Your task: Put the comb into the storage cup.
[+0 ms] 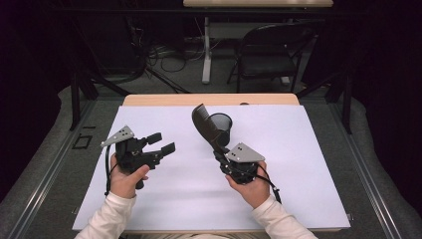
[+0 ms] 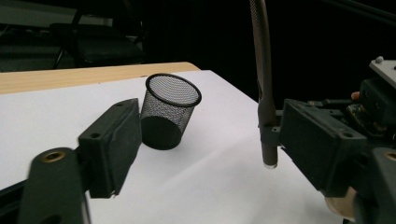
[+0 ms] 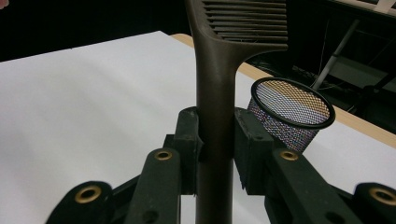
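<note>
The fingers [image 3: 189,140] of the right gripper [image 1: 222,149] are clamped on the handle of a dark comb [image 1: 205,125], one pad on each side, as the right gripper view shows plainly. The comb rises from that grip and leans up and away toward the far side of the counter [image 1: 298,164]; its toothed head sits just beside the rim of a black wire-mesh cup [image 1: 222,126].

The cup stands upright on the white sheet that covers the counter, mouth open upward, close behind the right gripper. In the high view the comb's shaft crosses in front of the cup's left wall; whether the two touch cannot be told.

The left gripper [image 1: 161,143] is held above the sheet well to the left, its fingers [image 2: 112,144] apart with nothing between them. In the left gripper view the cup appears in the gap between those fingers, farther off, with the comb's handle end beside the right one.

A strip of bare wood shows along the counter's far edge. Beyond it stand a folding chair [image 1: 271,50], a white table leg [image 1: 206,50] and loose cables [image 1: 164,57] on the floor.
</note>
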Demonstrator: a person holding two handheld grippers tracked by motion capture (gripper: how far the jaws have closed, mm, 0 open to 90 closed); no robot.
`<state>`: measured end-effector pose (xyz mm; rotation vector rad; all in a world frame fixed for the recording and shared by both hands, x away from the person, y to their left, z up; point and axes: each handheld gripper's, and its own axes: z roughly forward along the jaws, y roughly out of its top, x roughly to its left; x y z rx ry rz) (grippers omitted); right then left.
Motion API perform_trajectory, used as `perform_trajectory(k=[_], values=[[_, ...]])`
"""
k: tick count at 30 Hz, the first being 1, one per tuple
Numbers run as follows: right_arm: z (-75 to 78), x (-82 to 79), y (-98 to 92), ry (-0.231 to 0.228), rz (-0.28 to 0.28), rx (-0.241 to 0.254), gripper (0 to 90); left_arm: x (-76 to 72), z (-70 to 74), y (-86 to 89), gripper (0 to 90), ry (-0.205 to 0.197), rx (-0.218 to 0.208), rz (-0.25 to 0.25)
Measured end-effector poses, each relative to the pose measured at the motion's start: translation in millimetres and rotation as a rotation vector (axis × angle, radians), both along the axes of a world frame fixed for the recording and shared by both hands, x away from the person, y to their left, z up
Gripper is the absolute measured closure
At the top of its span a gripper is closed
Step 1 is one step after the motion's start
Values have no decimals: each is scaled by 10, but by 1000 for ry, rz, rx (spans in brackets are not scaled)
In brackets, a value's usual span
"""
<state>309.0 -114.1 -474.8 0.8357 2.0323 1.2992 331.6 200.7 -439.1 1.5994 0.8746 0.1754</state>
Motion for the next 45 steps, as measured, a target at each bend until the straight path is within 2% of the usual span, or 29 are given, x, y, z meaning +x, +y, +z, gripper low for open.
perform_trajectory(k=[3,8,12,18,21,26,34,45], values=[[2,-1,-6,0,-3,2,726,41,54,-21,219,11,-8,-4],[4,-2,-14,-1,-8,1,727,86,150,-75,219,1,-2,7],[6,2,-19,-2,-8,5,726,117,227,-135,219,17,0,-15],[5,-2,-15,-7,-11,3,726,128,310,-199,299,8,-27,-6],[4,-1,-15,-7,-11,1,726,155,354,-220,313,29,-56,-9],[-3,-2,-6,-6,-9,-2,727,195,410,-255,339,53,-73,-14],[-11,3,-3,-8,-9,-6,726,243,501,-361,422,79,-41,-14],[-19,-1,7,-6,-1,-10,726,338,599,-464,488,125,-52,-13]])
